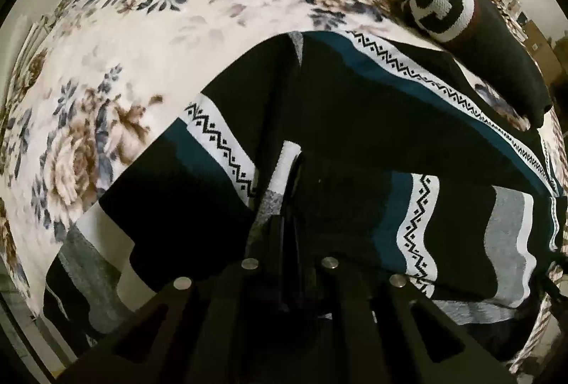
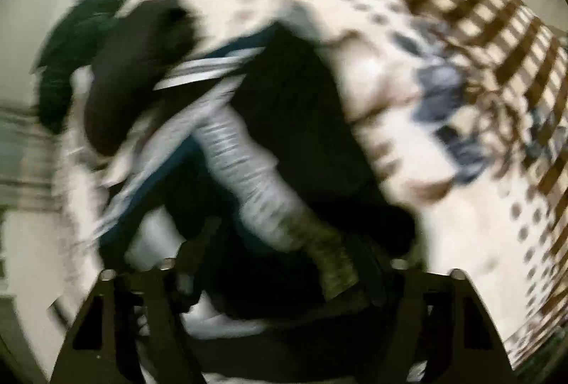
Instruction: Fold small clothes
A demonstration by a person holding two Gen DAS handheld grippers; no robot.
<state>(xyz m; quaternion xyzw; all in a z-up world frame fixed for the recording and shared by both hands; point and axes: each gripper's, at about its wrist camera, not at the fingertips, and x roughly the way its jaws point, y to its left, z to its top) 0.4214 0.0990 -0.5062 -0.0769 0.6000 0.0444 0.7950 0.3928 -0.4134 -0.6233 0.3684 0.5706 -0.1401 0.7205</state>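
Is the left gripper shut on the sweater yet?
Shut on the sweater: the left gripper has its fingers together, pinching a fold of fabric.

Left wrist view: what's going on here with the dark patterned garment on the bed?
A person with two handheld grippers is folding a sweater spread on a floral blanket. The left gripper is shut on a fold of its fabric. The right gripper is over the same garment, but that view is too blurred to show a grip. Another folded garment lies beyond.

Floral bedspread under striped sweater, folded clothes
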